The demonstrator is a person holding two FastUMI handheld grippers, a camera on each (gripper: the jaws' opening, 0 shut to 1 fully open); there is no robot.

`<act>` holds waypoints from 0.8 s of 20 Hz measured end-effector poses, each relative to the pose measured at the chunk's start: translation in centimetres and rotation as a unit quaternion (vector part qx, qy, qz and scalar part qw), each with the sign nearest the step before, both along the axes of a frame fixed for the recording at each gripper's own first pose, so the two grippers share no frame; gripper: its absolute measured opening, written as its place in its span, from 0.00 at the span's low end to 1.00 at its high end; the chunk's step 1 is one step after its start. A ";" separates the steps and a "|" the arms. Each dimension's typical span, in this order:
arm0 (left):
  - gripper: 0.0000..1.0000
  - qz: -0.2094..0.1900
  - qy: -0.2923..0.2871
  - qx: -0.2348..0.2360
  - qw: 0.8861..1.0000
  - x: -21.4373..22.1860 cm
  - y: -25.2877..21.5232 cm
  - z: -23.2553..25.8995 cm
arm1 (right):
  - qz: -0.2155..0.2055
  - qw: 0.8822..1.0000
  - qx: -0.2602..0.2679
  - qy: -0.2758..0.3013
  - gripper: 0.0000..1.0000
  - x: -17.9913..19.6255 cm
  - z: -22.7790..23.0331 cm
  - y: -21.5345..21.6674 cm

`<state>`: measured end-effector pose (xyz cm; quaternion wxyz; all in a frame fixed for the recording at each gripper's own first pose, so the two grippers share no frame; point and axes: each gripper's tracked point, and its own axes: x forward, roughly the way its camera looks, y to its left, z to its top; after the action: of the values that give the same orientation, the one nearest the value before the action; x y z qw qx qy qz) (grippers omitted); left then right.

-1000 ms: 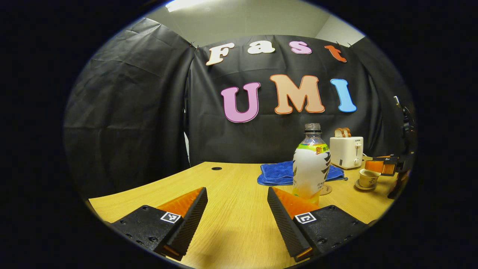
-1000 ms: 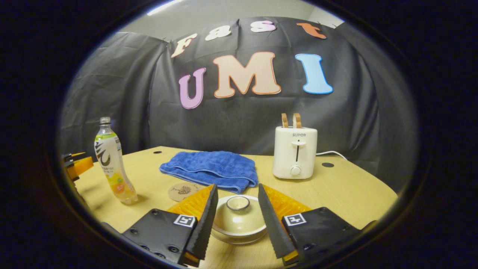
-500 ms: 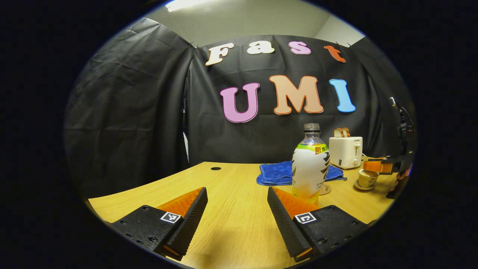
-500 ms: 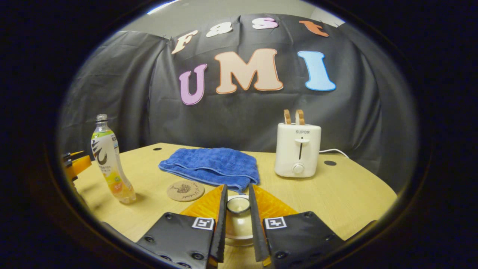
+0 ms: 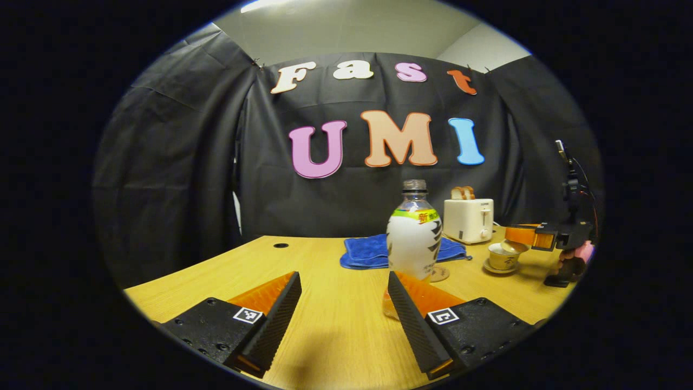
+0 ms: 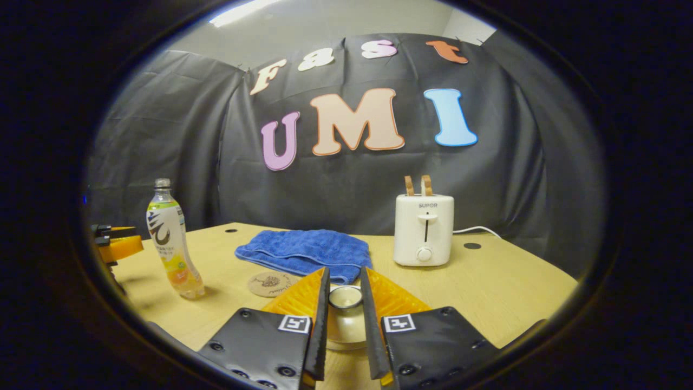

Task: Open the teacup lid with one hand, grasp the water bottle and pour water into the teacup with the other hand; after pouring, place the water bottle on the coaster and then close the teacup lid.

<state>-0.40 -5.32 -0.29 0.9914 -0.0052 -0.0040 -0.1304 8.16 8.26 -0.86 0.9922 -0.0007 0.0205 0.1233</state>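
In the right gripper view we see our right gripper (image 6: 345, 303) with its jaws drawn together on the knob of the teacup lid (image 6: 345, 296), both fingers pressing it from either side; the left gripper view adds what that close look hides, namely the lid held tilted and raised just above the open teacup (image 5: 502, 257), which sits on its saucer (image 5: 499, 268) at the far right of the wooden table (image 5: 325, 281). From there we also glimpse the hand (image 5: 573, 259) that holds the right gripper. Our left gripper (image 5: 344, 303) hangs low over the table with its jaws wide apart, gripping nothing; the water bottle (image 5: 414, 238) stands upright just beyond its right finger, which covers the bottle's base. In the right gripper view the bottle stands free at the left, near the left gripper, and the round coaster (image 6: 270, 283) lies bare between bottle and lid. Behind the coaster lies a folded blue towel (image 6: 306, 252), and to its right a white toaster (image 6: 423, 230) with two slices of bread (image 6: 416, 185) standing in it.
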 end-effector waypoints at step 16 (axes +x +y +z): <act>0.94 -0.075 0.039 0.005 0.996 2.8 -7.5 -0.8 | -0.035 0.999 0.003 -0.017 0.34 -4.1 0.8 -4.9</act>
<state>2.43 -12.81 -1.09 0.9784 -0.0059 0.0357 -0.2037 4.09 3.40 -0.06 0.9960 0.0011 0.0034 0.0889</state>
